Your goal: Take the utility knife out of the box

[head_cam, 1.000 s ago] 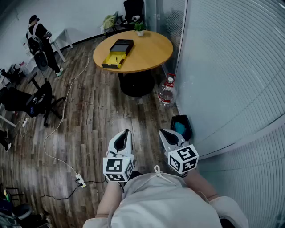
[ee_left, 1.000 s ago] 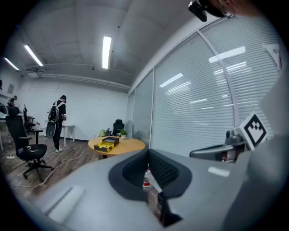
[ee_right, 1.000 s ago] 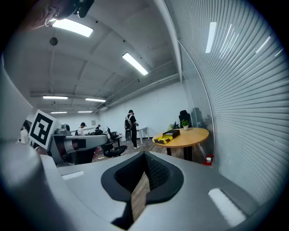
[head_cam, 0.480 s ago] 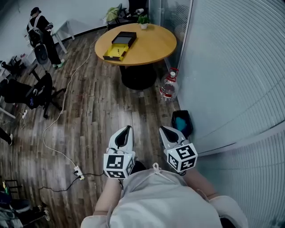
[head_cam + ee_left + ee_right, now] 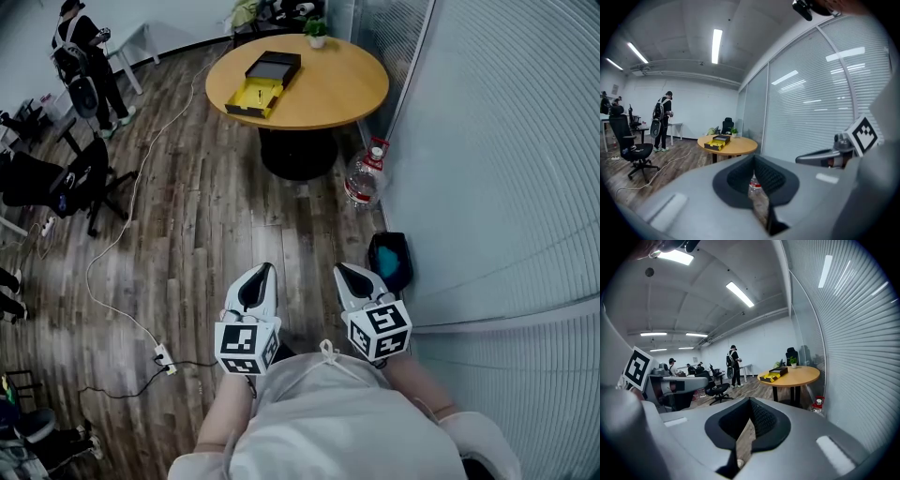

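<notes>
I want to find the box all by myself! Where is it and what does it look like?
Find the round wooden table beside the wall of blinds. The open box lies flat on it, toward its left side. One half is bright yellow and the other black, unlike the little green potted plant at the far edge.

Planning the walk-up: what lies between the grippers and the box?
Head view: only bare wooden floor up to the table; bottle and bin stand off right.
</notes>
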